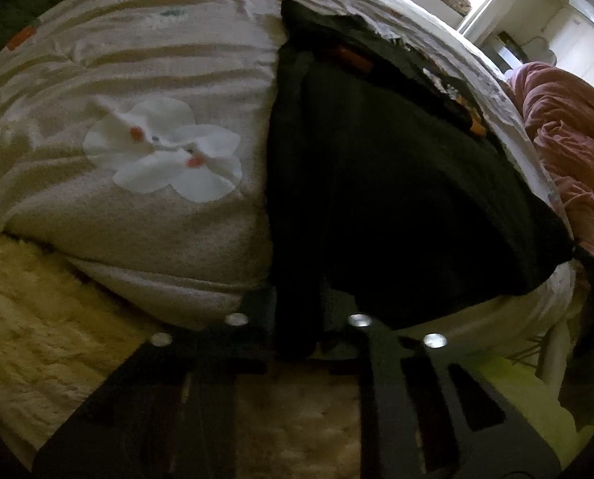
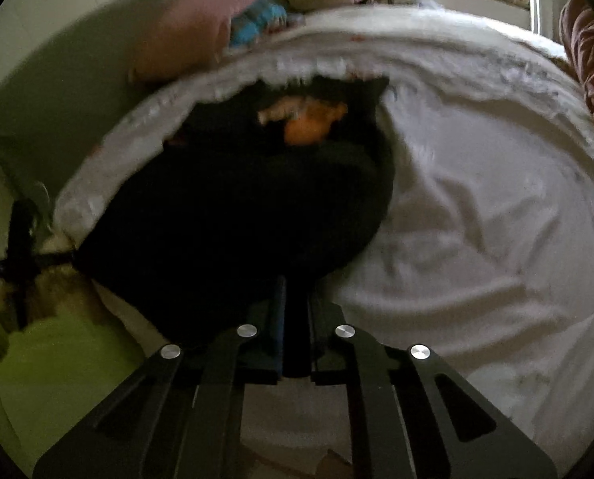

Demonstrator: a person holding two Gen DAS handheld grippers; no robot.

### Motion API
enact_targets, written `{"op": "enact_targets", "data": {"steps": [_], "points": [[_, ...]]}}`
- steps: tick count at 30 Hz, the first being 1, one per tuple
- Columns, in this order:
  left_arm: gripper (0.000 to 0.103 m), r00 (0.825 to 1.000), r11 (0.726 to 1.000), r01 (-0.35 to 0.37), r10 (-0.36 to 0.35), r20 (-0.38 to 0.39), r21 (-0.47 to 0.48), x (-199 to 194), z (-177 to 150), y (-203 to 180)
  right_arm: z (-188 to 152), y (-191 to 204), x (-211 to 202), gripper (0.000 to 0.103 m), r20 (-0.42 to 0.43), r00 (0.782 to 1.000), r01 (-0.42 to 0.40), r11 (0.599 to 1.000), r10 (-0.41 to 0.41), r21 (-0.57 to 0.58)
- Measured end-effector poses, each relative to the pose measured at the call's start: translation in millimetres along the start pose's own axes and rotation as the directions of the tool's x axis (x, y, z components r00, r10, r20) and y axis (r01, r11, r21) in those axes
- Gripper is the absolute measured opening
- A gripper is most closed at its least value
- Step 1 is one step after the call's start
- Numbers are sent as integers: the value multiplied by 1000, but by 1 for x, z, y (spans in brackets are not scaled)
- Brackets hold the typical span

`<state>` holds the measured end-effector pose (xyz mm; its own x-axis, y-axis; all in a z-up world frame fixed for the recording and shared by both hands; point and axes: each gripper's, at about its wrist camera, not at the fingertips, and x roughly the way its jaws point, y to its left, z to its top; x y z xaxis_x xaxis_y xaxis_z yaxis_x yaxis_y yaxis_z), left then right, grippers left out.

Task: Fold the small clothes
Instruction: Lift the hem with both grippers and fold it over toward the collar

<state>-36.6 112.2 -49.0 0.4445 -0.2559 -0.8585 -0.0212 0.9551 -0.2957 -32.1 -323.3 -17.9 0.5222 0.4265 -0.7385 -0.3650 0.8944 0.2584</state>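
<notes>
Both cameras sit on the grippers, close above the bed (image 1: pixel 145 239), looking down and forward. Both see the same black cloth (image 1: pixel 396 183).

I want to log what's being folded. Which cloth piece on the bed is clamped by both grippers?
The black garment: the left gripper and right gripper both pinch its near edge. The white floral cloth lies untouched; the pink fabric sits aside.

Dark garment spread on a bed

We see the black garment (image 1: pixel 396 183) lying rumpled across the pale bed (image 1: pixel 157 60), an orange patch (image 2: pixel 308 123) near its far end.
</notes>
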Motion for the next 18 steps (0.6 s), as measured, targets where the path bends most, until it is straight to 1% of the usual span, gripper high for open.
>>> {"op": "enact_targets", "data": {"steps": [2,4,6,9,11,15,18], "points": [[3,1000,1000,9,-9,17,-2,-5,2,-1,8,-1,-8,7,50,999,-8,1000,8,3],[3,998,999,33,-32,49,-15,-15,7,0,15,-3,-16,7,86,996,-6,1000,5,6],[3,995,999,35,-33,90,-14,-26,15,0,21,-6,-23,7,118,993,-6,1000,5,8],[3,987,999,45,-41,153,-18,-46,27,0,26,-8,-26,7,144,990,-1,1000,-1,14],[3,982,999,49,-45,182,-17,-54,34,0,30,-11,-30,7,167,986,3,1000,-6,20],[3,974,999,48,-43,221,-18,-66,47,0,36,-10,-40,7,240,971,6,1000,-10,20],[3,970,999,33,-30,243,-9,-70,57,-5,44,-7,-43,7,276,961,12,1000,-15,13]]}}
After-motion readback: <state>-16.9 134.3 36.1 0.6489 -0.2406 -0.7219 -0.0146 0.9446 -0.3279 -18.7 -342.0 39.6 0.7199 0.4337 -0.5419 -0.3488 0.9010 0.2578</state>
